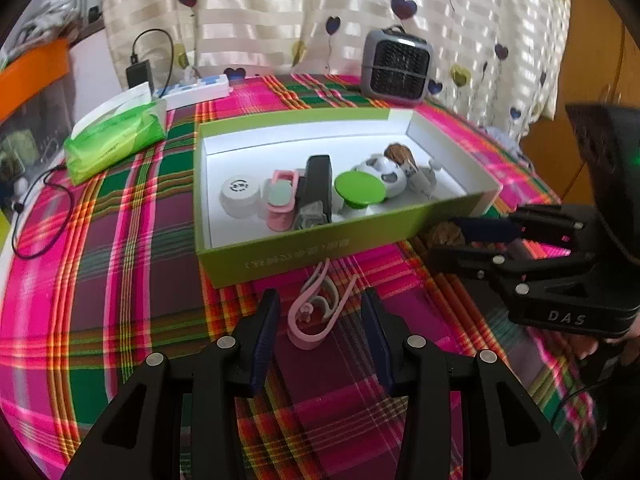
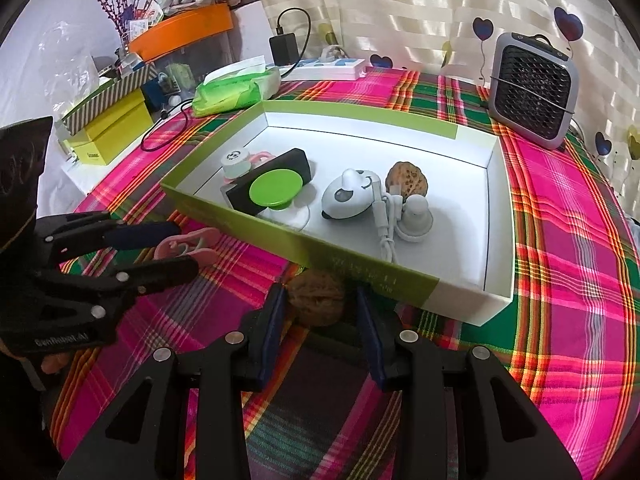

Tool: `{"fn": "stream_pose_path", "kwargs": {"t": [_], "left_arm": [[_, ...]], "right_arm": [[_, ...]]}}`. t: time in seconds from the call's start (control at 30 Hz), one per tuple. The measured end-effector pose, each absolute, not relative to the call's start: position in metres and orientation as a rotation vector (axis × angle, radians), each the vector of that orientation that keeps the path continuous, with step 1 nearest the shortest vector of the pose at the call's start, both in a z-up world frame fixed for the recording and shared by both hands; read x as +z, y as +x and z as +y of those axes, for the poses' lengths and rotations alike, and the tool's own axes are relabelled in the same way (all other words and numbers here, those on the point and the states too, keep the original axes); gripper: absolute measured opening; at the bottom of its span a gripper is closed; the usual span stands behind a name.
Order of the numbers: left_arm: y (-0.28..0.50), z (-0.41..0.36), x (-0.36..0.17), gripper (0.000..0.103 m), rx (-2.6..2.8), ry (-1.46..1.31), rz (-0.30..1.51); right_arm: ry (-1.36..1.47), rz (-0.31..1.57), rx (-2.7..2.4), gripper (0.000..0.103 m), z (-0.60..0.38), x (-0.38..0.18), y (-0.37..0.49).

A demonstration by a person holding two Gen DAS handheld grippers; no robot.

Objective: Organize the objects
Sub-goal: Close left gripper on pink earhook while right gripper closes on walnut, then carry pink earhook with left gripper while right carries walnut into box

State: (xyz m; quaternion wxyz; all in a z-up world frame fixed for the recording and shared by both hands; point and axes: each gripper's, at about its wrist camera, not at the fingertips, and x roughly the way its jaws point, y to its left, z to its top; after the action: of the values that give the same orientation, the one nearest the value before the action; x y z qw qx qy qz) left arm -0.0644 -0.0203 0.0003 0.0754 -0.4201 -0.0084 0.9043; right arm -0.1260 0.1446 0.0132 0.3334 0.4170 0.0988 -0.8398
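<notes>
My left gripper [image 1: 320, 312] is open and hangs low over the plaid tablecloth. A pink clip [image 1: 316, 316] lies on the cloth between its fingers, clear of both pads. The right wrist view shows that gripper [image 2: 185, 248] at the left, straddling the same clip [image 2: 206, 258]. My right gripper [image 2: 320, 300] is shut on a brown walnut [image 2: 316, 300] just in front of the box's near wall. It appears in the left wrist view too [image 1: 442, 240]. The green box [image 1: 320, 252] with a white inside [image 2: 440, 216] holds another walnut [image 2: 406, 180], a green disc [image 2: 276, 188], a black case and several small white and pink items.
A grey mini fan [image 2: 532, 88] stands behind the box at the right. A green tissue pack [image 1: 116, 140], a white power strip [image 1: 196, 90] and a black cable [image 1: 36, 220] lie at the left. Yellow and striped boxes [image 2: 108, 124] sit past the table's left edge.
</notes>
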Motion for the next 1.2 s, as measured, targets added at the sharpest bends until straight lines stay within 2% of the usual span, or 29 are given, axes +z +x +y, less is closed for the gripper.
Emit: {"fn": "stream_pose_path", "kwargs": {"t": [0.1, 0.13, 0.23, 0.63, 1.2], "left_arm": [[-0.064, -0.013, 0.001, 0.038, 2.699, -1.248, 0.022], [-0.064, -0.011, 0.001, 0.031, 2.695, -1.249, 0.034], [-0.065, -0.006, 0.001, 0.022, 2.693, -1.258, 0.067], [-0.058, -0.001, 0.004, 0.021, 2.731, -1.249, 0.004], [-0.040, 0.012, 0.041, 0.021, 2.840, -1.090, -0.114]], "right_arm": [[1.085, 0.277, -2.197, 0.037, 0.143, 0.013, -0.125], [1.085, 0.279, -2.199, 0.037, 0.142, 0.013, -0.125], [1.082, 0.280, -2.201, 0.033, 0.143, 0.014, -0.125], [1.048, 0.270, -2.201, 0.032, 0.147, 0.018, -0.113], [0.911, 0.230, -2.255, 0.032, 0.161, 0.053, -0.084]]}}
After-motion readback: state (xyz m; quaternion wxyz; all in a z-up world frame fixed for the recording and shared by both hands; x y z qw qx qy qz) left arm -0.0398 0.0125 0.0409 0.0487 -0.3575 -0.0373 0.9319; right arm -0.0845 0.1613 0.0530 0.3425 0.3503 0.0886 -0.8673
